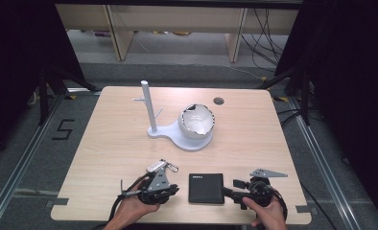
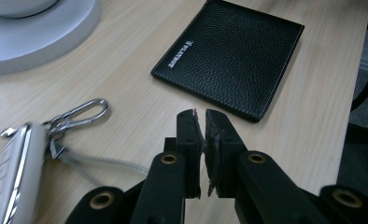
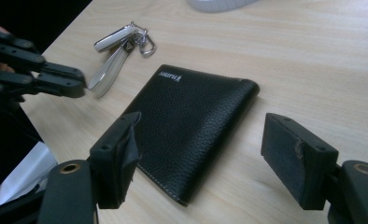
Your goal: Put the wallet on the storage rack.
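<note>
Black grained-leather wallet (image 1: 206,188), flat and rectangular with pale edge stitching, lying near the front edge of the light wood table (image 1: 115,129), between the two grippers, bare tabletop open behind it up to the white stand base (image 1: 189,140). Left gripper (image 2: 201,122) with jaws nearly closed and empty, tips just short of the wallet's near corner, white key fob (image 2: 14,172) with metal carabiner (image 2: 81,112) close alongside. Right gripper (image 3: 201,154) with jaws spread wide, one over the wallet's edge and one beyond its folded spine, not touching.
</note>
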